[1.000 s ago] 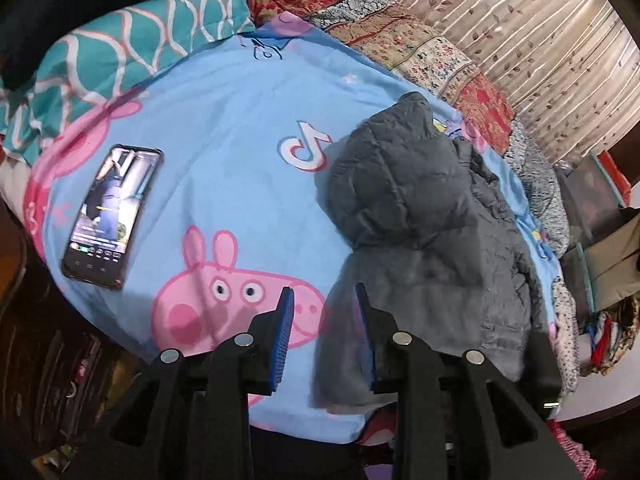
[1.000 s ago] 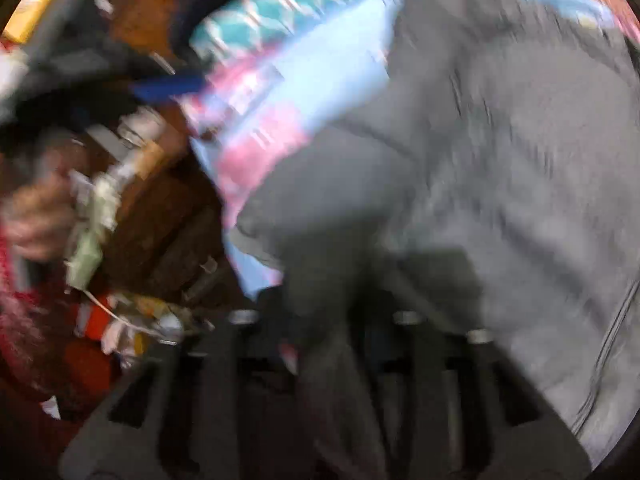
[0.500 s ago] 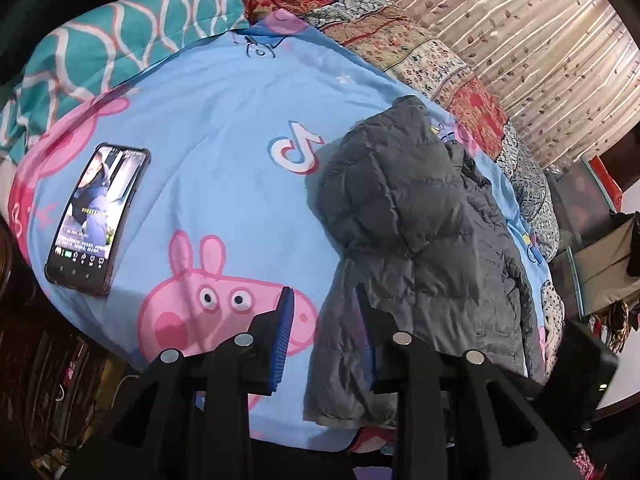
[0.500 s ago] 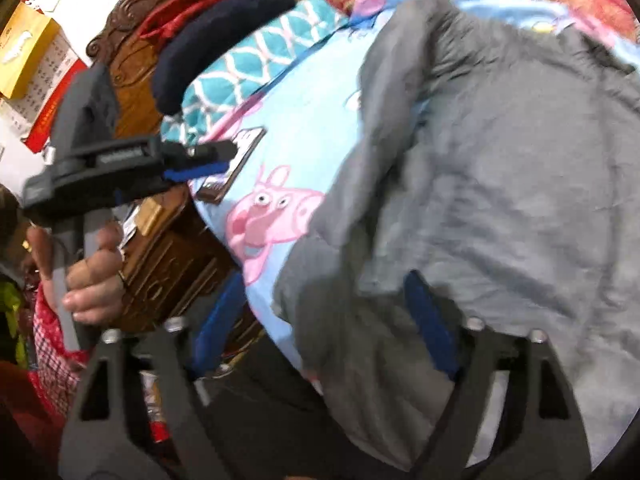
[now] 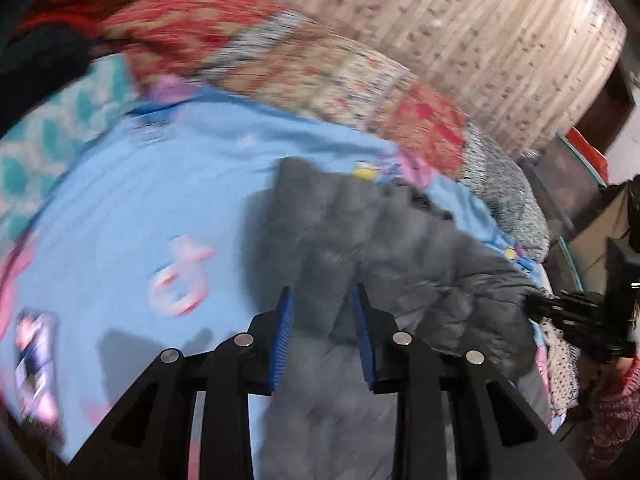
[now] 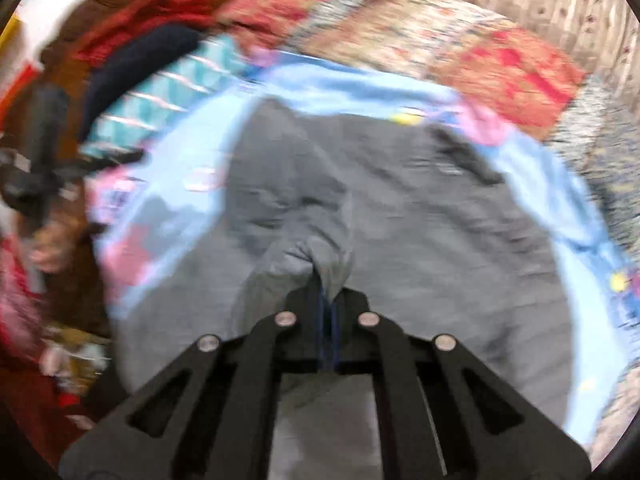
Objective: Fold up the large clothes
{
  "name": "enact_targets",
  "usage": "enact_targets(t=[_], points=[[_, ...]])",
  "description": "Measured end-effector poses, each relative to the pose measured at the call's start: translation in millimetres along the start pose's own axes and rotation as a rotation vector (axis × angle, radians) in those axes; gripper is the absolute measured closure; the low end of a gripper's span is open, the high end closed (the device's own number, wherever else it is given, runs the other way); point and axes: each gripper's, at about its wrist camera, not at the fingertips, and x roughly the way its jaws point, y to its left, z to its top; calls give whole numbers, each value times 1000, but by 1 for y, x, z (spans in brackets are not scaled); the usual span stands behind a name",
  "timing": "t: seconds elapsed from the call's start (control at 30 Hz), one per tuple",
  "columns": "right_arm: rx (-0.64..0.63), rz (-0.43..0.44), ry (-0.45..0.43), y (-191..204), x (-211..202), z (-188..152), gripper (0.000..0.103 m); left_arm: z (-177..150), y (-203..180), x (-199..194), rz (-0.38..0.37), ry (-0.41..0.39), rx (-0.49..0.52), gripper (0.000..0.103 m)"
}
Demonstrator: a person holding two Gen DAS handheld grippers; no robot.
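Observation:
A grey quilted jacket (image 5: 400,264) lies on a light blue cartoon bedsheet (image 5: 168,184). It fills the middle of the right wrist view (image 6: 420,208). My left gripper (image 5: 322,300) is open, its blue pads over the jacket's near left part, holding nothing. My right gripper (image 6: 326,292) is shut on a pinched fold of the grey jacket and lifts it a little. The right gripper shows at the right edge of the left wrist view (image 5: 576,312). Both views are blurred by motion.
A phone (image 5: 34,364) lies on the sheet at the near left. A teal patterned pillow (image 5: 48,132) and a red patchwork quilt (image 5: 320,64) lie along the far side. A curtain (image 5: 460,20) hangs behind. A dark wooden headboard (image 6: 120,12) stands at left.
The right gripper, open half a second ago, has shut on a fold of the jacket. The left gripper has moved forward over the jacket, still open.

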Motion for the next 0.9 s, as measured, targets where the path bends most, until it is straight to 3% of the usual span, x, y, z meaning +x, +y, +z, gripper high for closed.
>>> enact_targets(t=[0.1, 0.2, 0.23, 0.3, 0.33, 0.43, 0.5, 0.57, 0.67, 0.73, 0.9], points=[[45, -97, 30, -47, 44, 11, 100, 27, -36, 68, 27, 47, 42, 56], [95, -210, 36, -79, 86, 18, 98, 43, -55, 138, 112, 111, 71, 56], [150, -225, 43, -95, 102, 17, 95, 45, -58, 167, 174, 128, 94, 56], [231, -250, 37, -120, 121, 12, 71, 42, -53, 206, 263, 169, 94, 56], [268, -272, 22, -127, 124, 8, 68, 40, -48, 222, 300, 187, 89, 56], [434, -250, -104, -147, 109, -10, 68, 30, -46, 235, 370, 141, 135, 56], [496, -227, -223, -141, 85, -27, 67, 24, -50, 233, 389, 109, 180, 56], [499, -150, -289, -130, 72, -35, 67, 18, -52, 233, 403, 88, 210, 56], [451, -11, -286, -106, 78, -44, 67, 12, -57, 234, 418, 56, 235, 56], [426, 41, -230, -94, 98, -47, 67, 9, -59, 234, 426, 40, 245, 56], [462, 17, -165, -98, 136, -53, 67, 6, -59, 232, 431, 16, 257, 56]])
